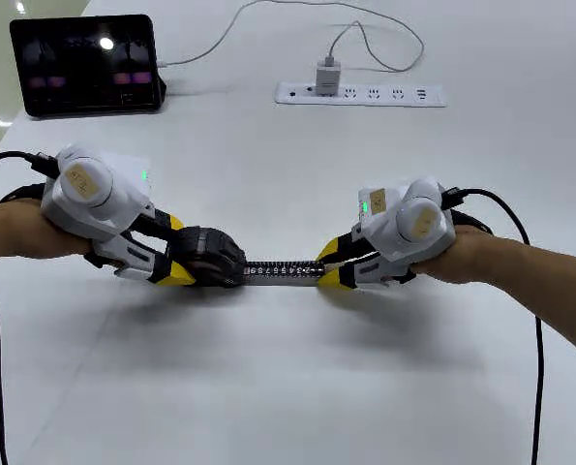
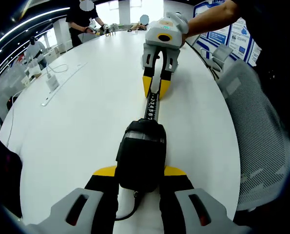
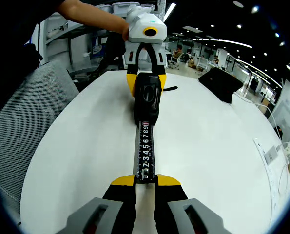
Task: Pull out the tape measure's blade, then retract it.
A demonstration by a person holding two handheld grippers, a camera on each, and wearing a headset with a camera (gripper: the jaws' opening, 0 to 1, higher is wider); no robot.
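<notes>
- Low over the near middle of the white table (image 1: 268,387), the left gripper (image 1: 179,250) and the right gripper (image 1: 330,264) face each other tip to tip, both held roughly level with the surface.
- The left hand (image 1: 16,231) wraps the rounded grey-white plastic body of its gripper, with the forearm coming in from the left edge. The right hand (image 1: 465,254) grips its own the same way, with the forearm angled in from the near right.
- The left gripper's yellow-tipped black jaws are clenched on the tape measure (image 1: 210,257), one against each flank of its case.
- The right gripper's jaws are pinched together on the free end of the blade (image 1: 283,270).
- The tape measure rests on the table between the two grippers, at the left one's tips. It is a chunky black case with rounded corners and a matte, rubbery look. In the left gripper view a dark cord loops from its rear.
- The blade is partly out, a short, straight, narrow strip running from the case to the right gripper. It is black with white numerals along its length.
- Black cables (image 1: 537,368) trail from both grippers toward the near edge.
- A dark glossy tablet (image 1: 86,63) stands propped at the far left. A white power strip (image 1: 365,94) lies far right of centre, with a charger (image 1: 328,76) plugged in.
- A grey mesh chair (image 2: 261,122) sits just beside the table's edge.
</notes>
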